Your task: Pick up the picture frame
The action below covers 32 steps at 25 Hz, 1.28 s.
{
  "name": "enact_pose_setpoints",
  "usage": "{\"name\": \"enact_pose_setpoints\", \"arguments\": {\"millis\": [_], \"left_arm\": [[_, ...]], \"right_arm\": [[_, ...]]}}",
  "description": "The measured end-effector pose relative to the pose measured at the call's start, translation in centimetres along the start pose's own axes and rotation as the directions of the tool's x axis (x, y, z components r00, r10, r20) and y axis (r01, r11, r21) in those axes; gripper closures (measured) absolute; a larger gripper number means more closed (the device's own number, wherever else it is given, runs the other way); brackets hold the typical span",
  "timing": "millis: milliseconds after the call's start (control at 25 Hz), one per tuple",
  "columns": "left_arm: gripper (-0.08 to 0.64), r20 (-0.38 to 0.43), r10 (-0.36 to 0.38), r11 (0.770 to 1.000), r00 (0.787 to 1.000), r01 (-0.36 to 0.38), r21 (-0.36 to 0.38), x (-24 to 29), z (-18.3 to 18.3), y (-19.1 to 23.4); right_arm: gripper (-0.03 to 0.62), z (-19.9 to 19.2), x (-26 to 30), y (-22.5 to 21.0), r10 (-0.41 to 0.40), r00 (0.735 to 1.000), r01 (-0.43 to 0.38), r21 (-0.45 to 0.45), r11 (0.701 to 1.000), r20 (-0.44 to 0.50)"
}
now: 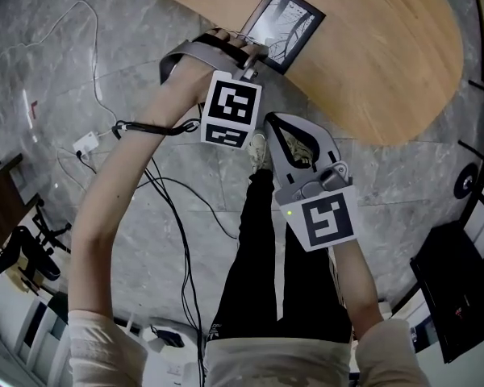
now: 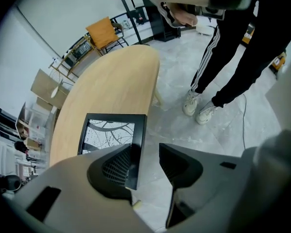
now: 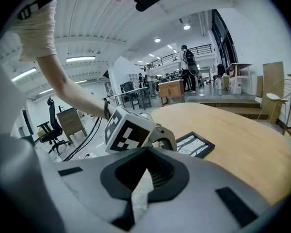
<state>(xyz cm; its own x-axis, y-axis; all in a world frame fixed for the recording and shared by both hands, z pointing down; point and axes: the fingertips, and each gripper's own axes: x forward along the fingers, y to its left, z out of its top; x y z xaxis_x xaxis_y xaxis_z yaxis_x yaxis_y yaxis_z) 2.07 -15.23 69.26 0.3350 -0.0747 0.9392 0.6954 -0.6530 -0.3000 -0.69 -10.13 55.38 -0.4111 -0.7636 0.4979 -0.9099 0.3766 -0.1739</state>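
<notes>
where the surface (image 1: 387, 63) ends at its near edge, picture frame (image 2: 112, 135) lies flat; left tongs (image 2: 145, 165) apart, frame's side border between them; right tongs (image 1: 272, 122) together, empty, off the surface.

"Where was the picture frame (image 1: 284, 27) you had in front of you?"

"It lay flat and face up on the wooden table (image 1: 387, 63), right at its edge, toward twelve o'clock in your head view."

"And how did it look?"

"It was a slim black rectangle around a black-and-white print of bare branches. It sat askew, with one corner pointing back at six o'clock."
</notes>
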Motion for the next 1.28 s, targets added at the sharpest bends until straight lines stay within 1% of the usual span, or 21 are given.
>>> {"name": "enact_pose_setpoints", "arguments": {"millis": [120,240,360,440,520,560,760,880,1000,1160,1280], "left_arm": [[0.394,-0.012,0.103,0.995,0.995,-0.103,-0.013,0.0,0.1,0.6],[0.451,-0.030,0.215,0.976,0.976,-0.216,-0.023,0.1,0.0,1.3],[0.459,-0.048,0.277,0.960,0.960,-0.278,-0.027,0.1,0.0,1.8],[0.459,-0.048,0.301,0.953,0.953,-0.302,-0.032,0.1,0.0,1.9],[0.465,-0.039,0.313,0.947,0.949,-0.315,-0.057,0.1,0.0,1.9],[0.466,-0.038,0.315,0.946,0.948,-0.317,-0.068,0.1,-0.1,1.9],[0.476,-0.046,0.329,0.940,0.943,-0.331,-0.076,0.1,-0.7,2.0],[0.477,-0.049,0.340,0.931,0.939,-0.344,-0.122,-0.3,-1.2,2.3],[0.477,-0.051,0.357,0.914,0.933,-0.360,-0.189,-1.1,-1.6,3.0],[0.478,-0.066,0.390,0.885,0.919,-0.393,-0.247,-2.6,-1.3,3.9],[0.478,-0.069,0.426,0.850,0.902,-0.425,-0.312,-4.6,-2.1,5.4]], "right_arm": [[0.588,-0.4,-0.1,-0.2,-0.008,1.000,0.008,0.003,1.000,-0.003],[0.588,-0.8,-0.2,-0.6,-0.018,1.000,0.018,0.013,1.000,-0.006],[0.588,-1.3,-0.2,-1.0,-0.031,0.999,0.031,0.021,0.999,-0.011],[0.588,-1.5,-0.1,-1.4,-0.045,0.999,0.045,0.027,0.999,-0.007],[0.588,-1.5,0.2,-1.5,-0.052,0.999,0.052,0.026,0.998,-0.003],[0.588,-1.5,0.4,-1.5,-0.051,0.999,0.051,0.026,0.998,0.000],[0.588,-0.9,1.0,-0.9,-0.034,0.999,0.034,0.018,0.999,0.001],[0.588,-0.6,1.4,-0.5,-0.022,1.000,0.022,0.010,1.000,-0.003],[0.588,0.1,1.5,-0.5,-0.024,1.000,0.024,0.005,1.000,0.001],[0.588,0.7,0.4,-1.0,-0.043,0.999,0.043,0.001,0.999,0.016],[0.588,2.7,0.5,-1.7,-0.062,0.998,0.062,-0.013,0.998,0.026]]}}
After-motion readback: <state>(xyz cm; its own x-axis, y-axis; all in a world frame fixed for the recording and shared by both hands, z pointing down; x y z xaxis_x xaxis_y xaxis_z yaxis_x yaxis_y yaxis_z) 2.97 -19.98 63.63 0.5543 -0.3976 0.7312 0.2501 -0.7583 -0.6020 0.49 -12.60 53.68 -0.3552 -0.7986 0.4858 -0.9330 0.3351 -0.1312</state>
